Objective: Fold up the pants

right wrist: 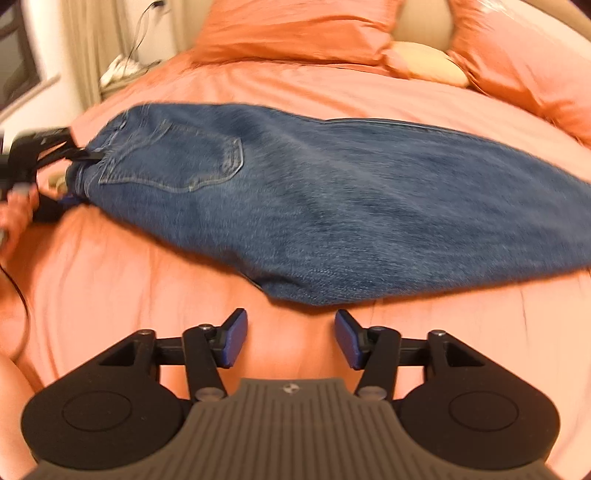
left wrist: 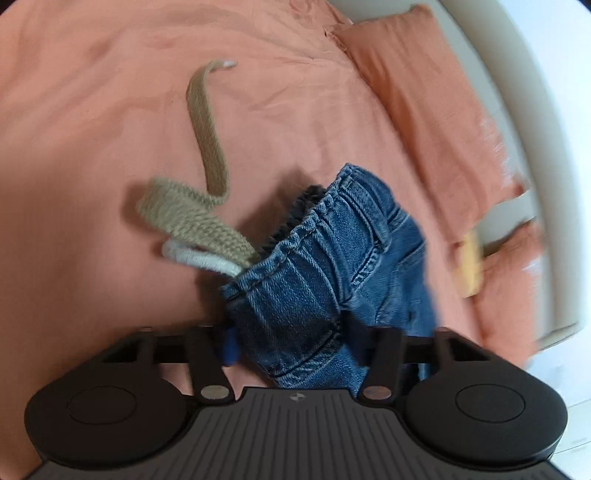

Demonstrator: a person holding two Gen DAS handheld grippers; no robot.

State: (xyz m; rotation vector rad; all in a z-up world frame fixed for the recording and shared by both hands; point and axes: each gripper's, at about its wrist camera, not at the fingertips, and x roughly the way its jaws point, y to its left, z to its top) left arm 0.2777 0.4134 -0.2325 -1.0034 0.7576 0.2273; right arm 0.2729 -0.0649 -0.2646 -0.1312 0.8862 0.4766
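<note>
The bed [right wrist: 110, 295], all orange cover, offered broad open room in front of the pants [right wrist: 332, 192], which lay folded lengthwise across it, pillows [right wrist: 295, 33] lining the far edge. The left gripper [left wrist: 295, 347] was clenched on the pants' waistband, woven belt [left wrist: 207, 147] trailing loose. The right gripper [right wrist: 291, 338] hovered released, jaws spread, just short of the pants' near edge.

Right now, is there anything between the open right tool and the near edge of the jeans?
Nothing visible. Only bare orange bedcover lies between the right tool and the jeans, whose edge is just ahead of its open fingers.
</note>
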